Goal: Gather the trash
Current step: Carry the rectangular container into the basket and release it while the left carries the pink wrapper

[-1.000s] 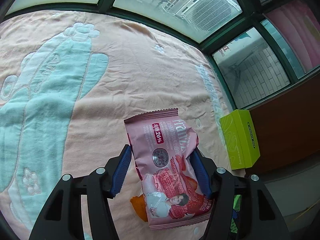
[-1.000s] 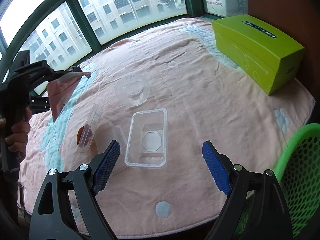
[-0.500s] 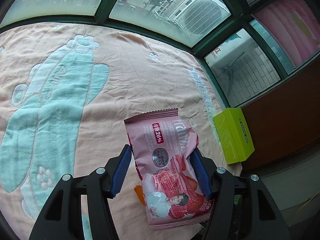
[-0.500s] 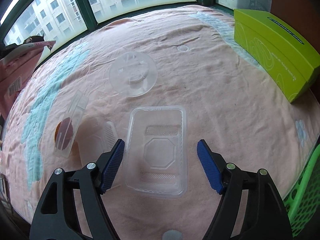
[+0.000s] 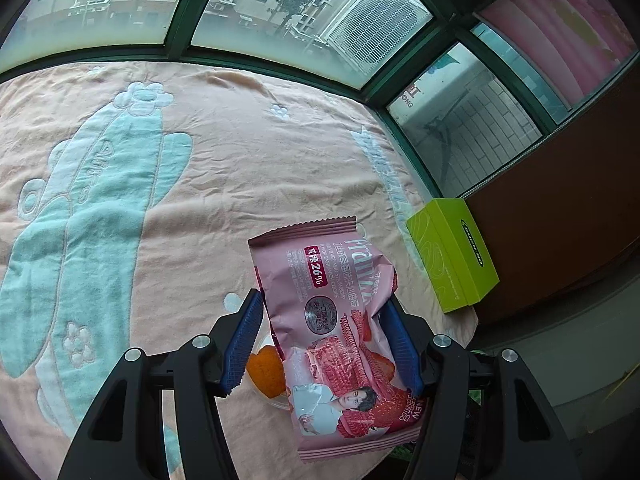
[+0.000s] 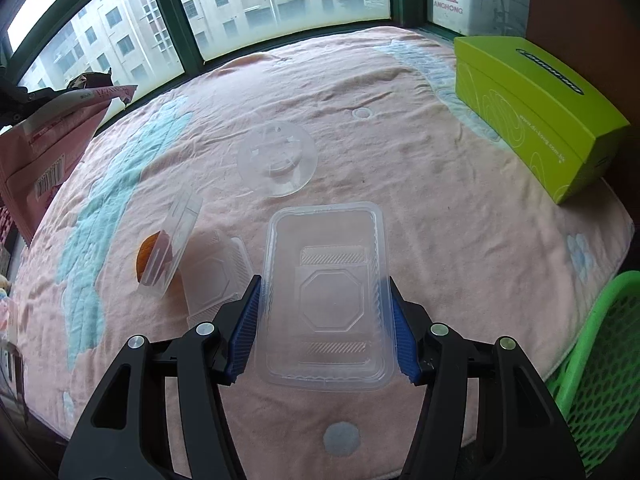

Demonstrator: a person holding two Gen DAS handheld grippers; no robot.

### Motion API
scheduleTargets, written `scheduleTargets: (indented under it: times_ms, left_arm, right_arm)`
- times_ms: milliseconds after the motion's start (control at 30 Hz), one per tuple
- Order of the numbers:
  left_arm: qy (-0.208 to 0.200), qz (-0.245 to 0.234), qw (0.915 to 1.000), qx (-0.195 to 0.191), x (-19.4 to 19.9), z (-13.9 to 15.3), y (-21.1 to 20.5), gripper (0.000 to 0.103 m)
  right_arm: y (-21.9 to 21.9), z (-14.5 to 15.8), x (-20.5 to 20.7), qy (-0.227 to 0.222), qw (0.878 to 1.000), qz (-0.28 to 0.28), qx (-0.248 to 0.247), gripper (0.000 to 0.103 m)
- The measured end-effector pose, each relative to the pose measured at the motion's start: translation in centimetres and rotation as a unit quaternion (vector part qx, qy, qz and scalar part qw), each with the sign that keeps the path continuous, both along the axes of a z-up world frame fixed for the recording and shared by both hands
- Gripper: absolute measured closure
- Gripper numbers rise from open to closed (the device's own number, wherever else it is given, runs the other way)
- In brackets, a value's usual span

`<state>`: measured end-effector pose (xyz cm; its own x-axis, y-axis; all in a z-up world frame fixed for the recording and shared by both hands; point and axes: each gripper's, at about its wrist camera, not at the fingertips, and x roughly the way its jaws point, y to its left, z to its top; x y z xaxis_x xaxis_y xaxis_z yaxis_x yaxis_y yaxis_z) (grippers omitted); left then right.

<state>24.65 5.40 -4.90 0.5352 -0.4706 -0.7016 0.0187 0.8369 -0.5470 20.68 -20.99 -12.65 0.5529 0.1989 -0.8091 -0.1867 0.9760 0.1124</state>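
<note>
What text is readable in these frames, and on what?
"26%", "NEW": pink wrapper; its brand lettering and Chinese lines are too distorted to read.
"ANGHONG": sign outside the window, cut off.
Green box: print too small.
Wrapper barcode: unreadable.

The big blue and pink blanket by the window is bare, so a hand can move freely there. Nearer, a round clear lid, a tipped clear box and a flat clear tray crowd the middle. A green box blocks the far right edge, and a green basket stands just off the near right edge.
</note>
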Motion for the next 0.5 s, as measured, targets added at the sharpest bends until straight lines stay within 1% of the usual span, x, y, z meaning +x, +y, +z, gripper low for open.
scheduleTargets:
  times_ms: [167,500]
  left_arm:
    - [-0.016,-0.015,0.9997,0.006,-1.3,1.2,-1.6,0.045]
    - [-0.045,-0.061,0.9971,0.009,-4.0,2.9,-6.5,0.045]
  right_arm:
    - [-1.5,1.8,-2.2,-0.016,1.000,-0.014,0.009,0.045]
    - [-5.7,4.7,-6.9,-0.045,0.997,-0.055,0.002,0.045]
